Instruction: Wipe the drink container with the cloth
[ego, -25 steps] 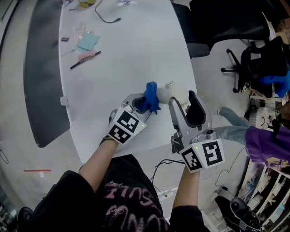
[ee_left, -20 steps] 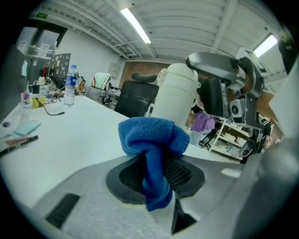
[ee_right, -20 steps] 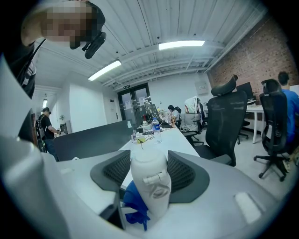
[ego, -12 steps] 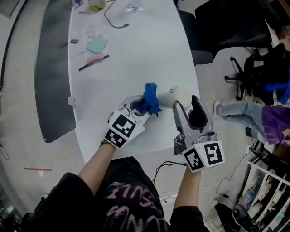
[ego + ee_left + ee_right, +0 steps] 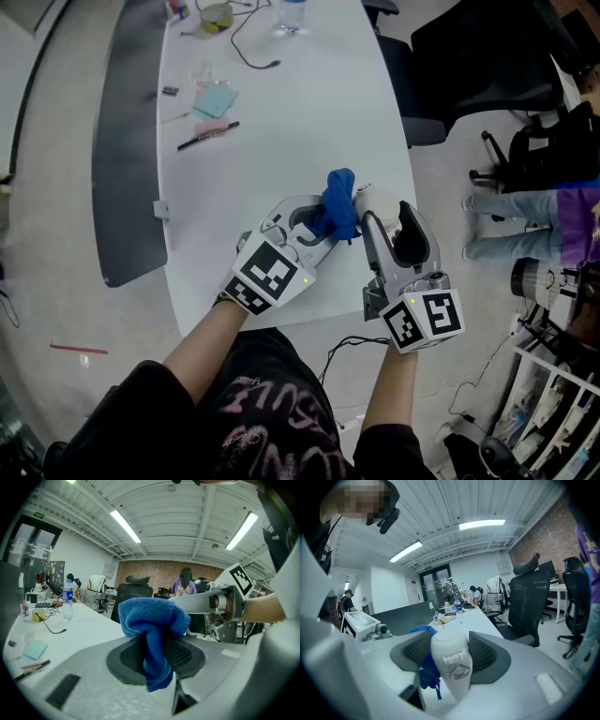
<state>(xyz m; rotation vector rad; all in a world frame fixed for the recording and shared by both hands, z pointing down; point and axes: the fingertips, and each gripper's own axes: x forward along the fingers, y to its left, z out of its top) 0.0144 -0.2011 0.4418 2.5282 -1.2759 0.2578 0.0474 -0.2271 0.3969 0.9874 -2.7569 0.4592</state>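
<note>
My right gripper (image 5: 385, 219) is shut on a white drink container (image 5: 374, 199), held above the table near its right edge. In the right gripper view the container (image 5: 450, 660) sits squeezed between both pads, lid end toward the camera. My left gripper (image 5: 323, 225) is shut on a blue cloth (image 5: 338, 214), which bulges out past the jaws. The cloth (image 5: 152, 632) hangs folded between the dark pads in the left gripper view. The cloth touches the container's left side; it also shows as a blue bunch (image 5: 425, 667) beside the container.
The long white table (image 5: 291, 112) carries a black pen (image 5: 207, 136), sticky notes (image 5: 215, 99), a cable (image 5: 253, 58) and a water bottle (image 5: 289, 13) at its far end. Black office chairs (image 5: 469, 66) stand to the right. A person's legs (image 5: 511, 211) show at far right.
Both grippers have shifted slightly to the right and up in the view. The cloth has closed in on the container and now touches its side.
</note>
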